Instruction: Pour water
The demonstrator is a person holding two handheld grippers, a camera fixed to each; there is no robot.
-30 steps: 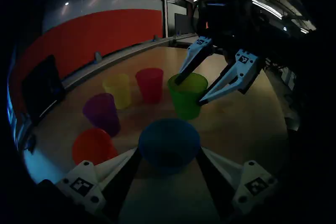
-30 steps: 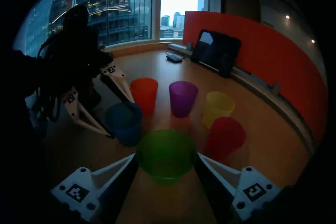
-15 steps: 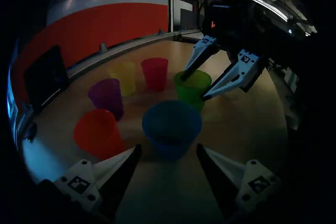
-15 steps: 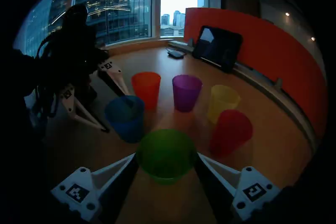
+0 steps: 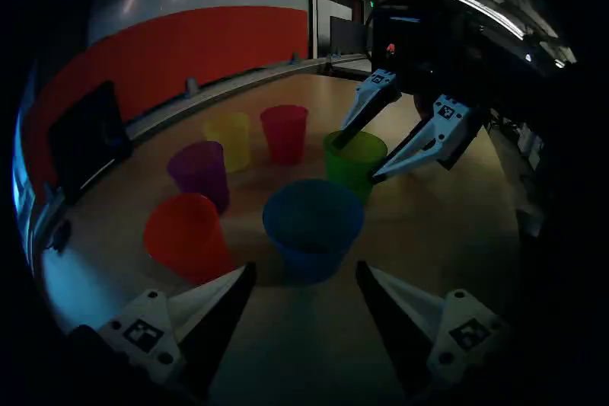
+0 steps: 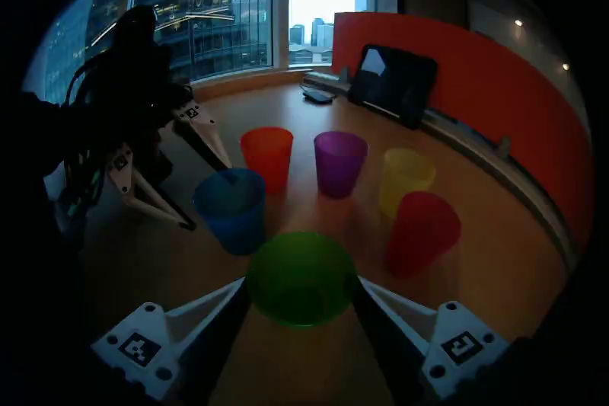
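On the desk (image 5: pixel 449 208), the blue cup (image 5: pixel 312 227) stands upright just beyond the left claw (image 5: pixel 303 267), whose fingers are spread wide and hold nothing. At its 1 o'clock, the right claw (image 6: pixel 300 282) clasps the green cup (image 6: pixel 301 265) by both sides, upright. No tilt or stream shows, and any water is too dim to tell; pouring appears not yet begun.

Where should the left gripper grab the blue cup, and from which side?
Grip the blue cup across its wall just below the rim, coming straight in from the left gripper: it stands upright and tapers downward, and the orange cup and green cup flank it.
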